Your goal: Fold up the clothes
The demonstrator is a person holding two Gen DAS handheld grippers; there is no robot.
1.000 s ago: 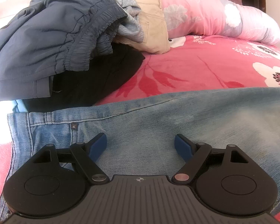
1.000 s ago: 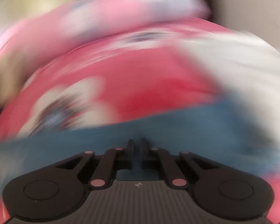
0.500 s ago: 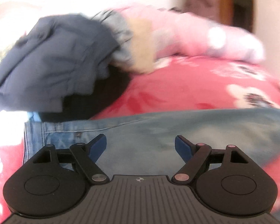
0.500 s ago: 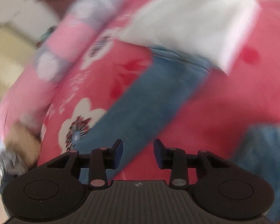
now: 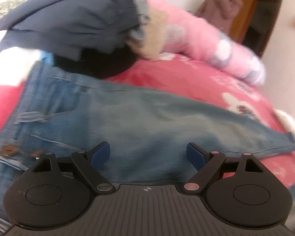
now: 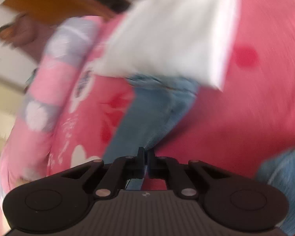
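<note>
My left gripper [image 5: 148, 153] hangs wide open above the jeans [image 5: 127, 122], which spread across the frame's middle. My right gripper [image 6: 146, 158] is pinched tight on a jeans leg.

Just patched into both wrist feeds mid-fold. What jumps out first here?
The blue jeans stretch across the red floral bedspread, directly ahead of the left tongs, which stand wide open above the denim. The right tongs are shut on a jeans leg that runs up toward a white cloth. Behind the jeans, a heap of dark and beige clothes sits beside a pink quilt.
</note>
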